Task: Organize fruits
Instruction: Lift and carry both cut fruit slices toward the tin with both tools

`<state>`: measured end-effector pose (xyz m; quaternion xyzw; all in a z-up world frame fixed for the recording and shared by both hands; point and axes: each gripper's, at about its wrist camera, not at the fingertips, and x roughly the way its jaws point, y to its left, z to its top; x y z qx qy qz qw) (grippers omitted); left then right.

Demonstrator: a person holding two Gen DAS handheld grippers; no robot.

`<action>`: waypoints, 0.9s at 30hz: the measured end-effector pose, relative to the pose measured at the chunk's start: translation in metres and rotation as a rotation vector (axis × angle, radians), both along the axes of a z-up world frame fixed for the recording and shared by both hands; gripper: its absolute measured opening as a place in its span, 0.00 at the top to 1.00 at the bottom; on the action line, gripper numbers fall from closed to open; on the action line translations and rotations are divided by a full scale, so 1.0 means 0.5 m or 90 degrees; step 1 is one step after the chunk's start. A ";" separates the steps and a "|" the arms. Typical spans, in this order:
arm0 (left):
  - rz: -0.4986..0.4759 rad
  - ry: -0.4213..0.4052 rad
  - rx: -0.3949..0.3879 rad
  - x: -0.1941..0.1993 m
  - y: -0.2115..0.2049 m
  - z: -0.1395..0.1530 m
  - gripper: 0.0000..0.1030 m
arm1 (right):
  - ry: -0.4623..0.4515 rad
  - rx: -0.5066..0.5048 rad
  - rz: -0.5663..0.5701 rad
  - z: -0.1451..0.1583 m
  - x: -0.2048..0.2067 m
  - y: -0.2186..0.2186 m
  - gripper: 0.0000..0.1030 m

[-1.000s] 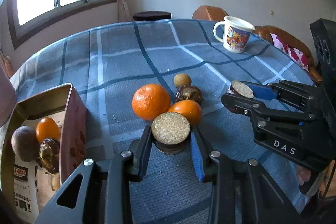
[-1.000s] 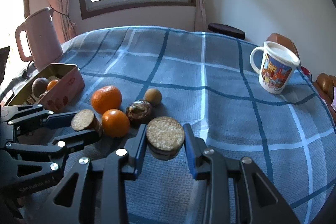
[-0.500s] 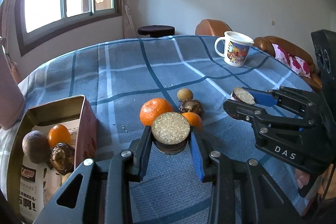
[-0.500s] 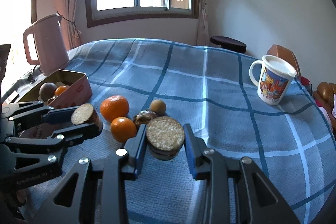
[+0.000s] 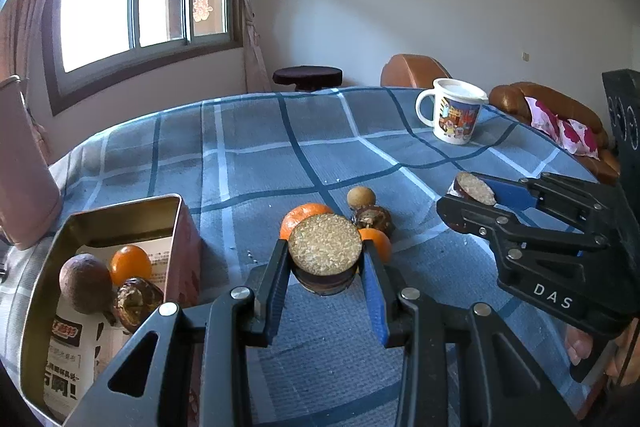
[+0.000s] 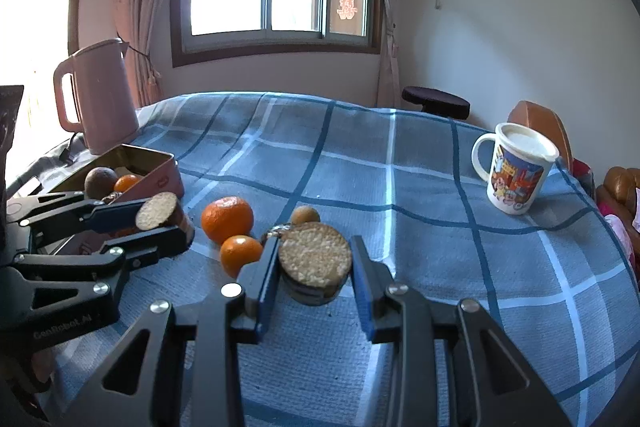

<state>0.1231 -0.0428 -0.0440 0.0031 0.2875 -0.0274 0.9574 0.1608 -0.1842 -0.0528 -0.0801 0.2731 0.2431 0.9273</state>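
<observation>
**Fruit clustered beside the tin, both claws closed**

Taking the open tin as landmark: inside it lie a brown fruit, a small orange and a dark fruit. Just right of it on the blue checked cloth sit a large orange, a smaller orange, a dark round fruit and a tan one. The left gripper and the right gripper hover near this cluster, each closed with nothing held. A mug stands well apart from the tin.

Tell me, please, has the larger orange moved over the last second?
No. The larger orange keeps its spot beside the smaller orange and the tin; only the view shifted.
</observation>
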 end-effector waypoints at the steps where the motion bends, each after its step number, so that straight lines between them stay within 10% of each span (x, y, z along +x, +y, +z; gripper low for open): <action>1: 0.002 -0.004 0.001 -0.002 0.000 0.001 0.64 | -0.002 0.001 0.000 0.001 -0.001 0.000 0.65; 27: 0.021 -0.076 0.023 -0.037 -0.004 0.021 0.64 | -0.070 0.029 0.003 0.022 -0.038 -0.013 0.65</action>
